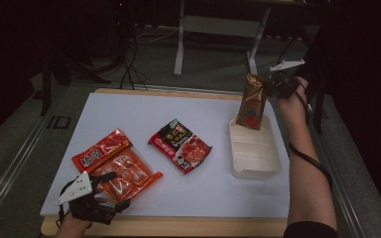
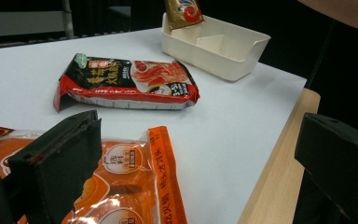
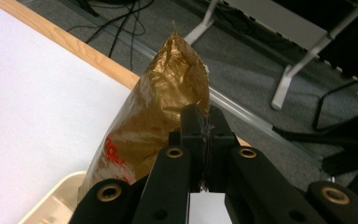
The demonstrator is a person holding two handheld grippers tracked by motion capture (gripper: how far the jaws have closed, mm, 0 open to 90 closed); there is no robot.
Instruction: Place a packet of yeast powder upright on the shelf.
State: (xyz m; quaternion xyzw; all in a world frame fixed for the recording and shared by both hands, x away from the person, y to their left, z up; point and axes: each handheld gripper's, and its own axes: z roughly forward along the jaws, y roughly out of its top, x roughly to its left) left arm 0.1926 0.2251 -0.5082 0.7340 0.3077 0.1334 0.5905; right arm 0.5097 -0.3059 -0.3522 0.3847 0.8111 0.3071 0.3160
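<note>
Pinching a gold packet (image 1: 252, 100) by its top edge, the right tool (image 3: 206, 135) is holding it upright in the white tray's (image 1: 256, 159) far end. The left tool (image 1: 110, 191) is hovering spread over an orange packet (image 1: 120, 166) on the desk (image 1: 198, 193).

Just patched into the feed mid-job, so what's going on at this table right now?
A person works with a gripper in each hand. The right gripper is shut on the top of a gold packet, holding it upright with its bottom end in the far end of the white divided tray. The left gripper is open at the near edge of the orange packet, gripping nothing. A red and black packet lies flat mid-table, between the orange packet and the tray.
</note>
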